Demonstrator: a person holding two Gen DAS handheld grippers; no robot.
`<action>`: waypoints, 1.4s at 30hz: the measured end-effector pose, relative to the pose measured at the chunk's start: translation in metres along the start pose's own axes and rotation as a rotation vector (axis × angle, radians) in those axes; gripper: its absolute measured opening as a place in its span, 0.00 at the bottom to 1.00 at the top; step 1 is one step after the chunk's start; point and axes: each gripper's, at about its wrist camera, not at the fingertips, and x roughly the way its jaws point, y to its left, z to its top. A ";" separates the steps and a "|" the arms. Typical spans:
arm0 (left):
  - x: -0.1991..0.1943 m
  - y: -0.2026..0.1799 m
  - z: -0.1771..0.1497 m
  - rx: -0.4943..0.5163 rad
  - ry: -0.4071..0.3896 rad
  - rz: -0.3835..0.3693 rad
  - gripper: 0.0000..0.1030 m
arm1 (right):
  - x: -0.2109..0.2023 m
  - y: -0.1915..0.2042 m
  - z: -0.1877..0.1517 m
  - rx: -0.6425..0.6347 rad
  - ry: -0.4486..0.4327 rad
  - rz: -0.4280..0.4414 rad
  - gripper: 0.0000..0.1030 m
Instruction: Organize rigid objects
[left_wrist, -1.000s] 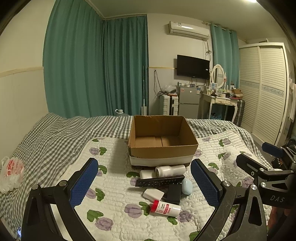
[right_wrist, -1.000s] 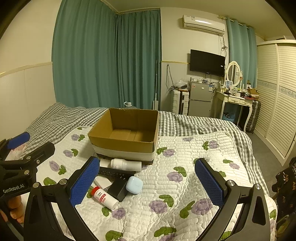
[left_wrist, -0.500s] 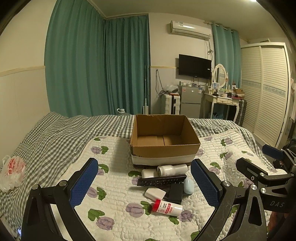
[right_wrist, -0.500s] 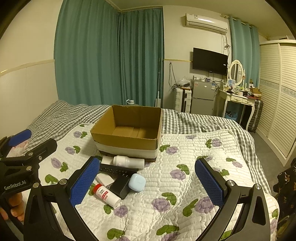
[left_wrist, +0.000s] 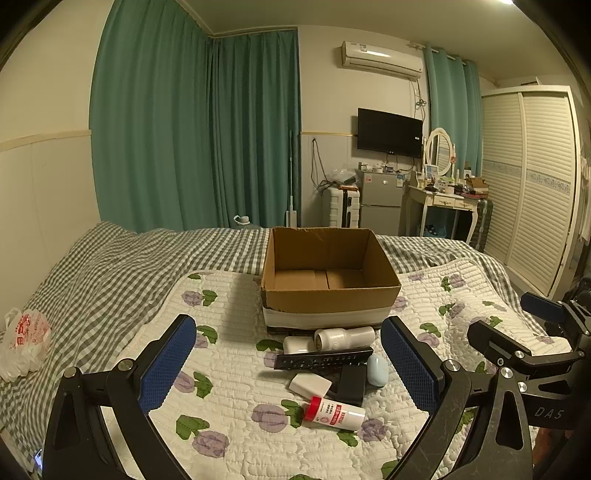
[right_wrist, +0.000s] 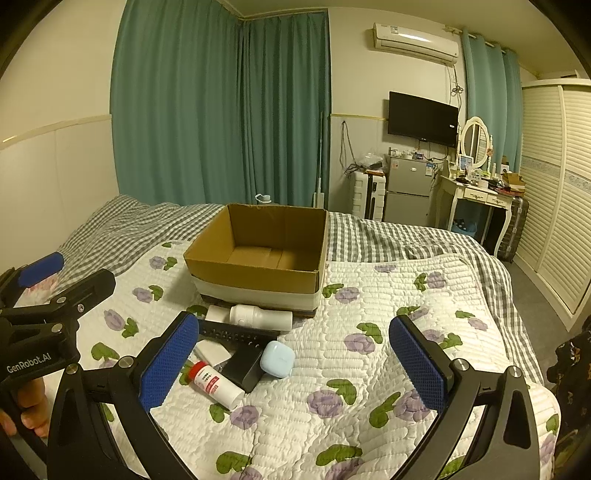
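Observation:
An empty open cardboard box (left_wrist: 328, 284) (right_wrist: 258, 254) stands on the flowered quilt. In front of it lie a white cylinder bottle (left_wrist: 345, 336) (right_wrist: 260, 316), a black remote (left_wrist: 323, 357) (right_wrist: 236, 334), a pale blue case (left_wrist: 377, 369) (right_wrist: 277, 359), a black box (left_wrist: 352, 382) (right_wrist: 243, 367), a white flat block (left_wrist: 310, 384) and a red-capped white bottle (left_wrist: 334, 410) (right_wrist: 214, 380). My left gripper (left_wrist: 288, 365) is open above the pile. My right gripper (right_wrist: 293, 363) is open, to the right of the pile, its left pad (right_wrist: 168, 360) hiding part of the remote.
A white and red plastic bag (left_wrist: 24, 343) lies at the bed's left edge. The checked blanket (left_wrist: 122, 266) covers the far bed. A dressing table (right_wrist: 476, 195), fridge (right_wrist: 408, 184) and wardrobe (left_wrist: 535, 184) stand beyond the bed on the right.
Both views have shifted slightly: the box and the pile sit a little further right and lower than a second ago. Both grippers stay open and the objects lie as before.

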 end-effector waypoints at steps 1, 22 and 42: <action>0.000 0.000 0.000 0.000 0.001 0.001 0.99 | 0.000 0.000 0.000 -0.001 0.001 0.001 1.00; 0.047 0.001 0.008 0.038 0.058 0.077 0.99 | 0.042 -0.002 0.004 -0.035 0.070 0.028 1.00; 0.160 0.026 -0.055 -0.043 0.346 0.060 0.99 | 0.199 -0.014 -0.049 -0.013 0.449 0.090 0.79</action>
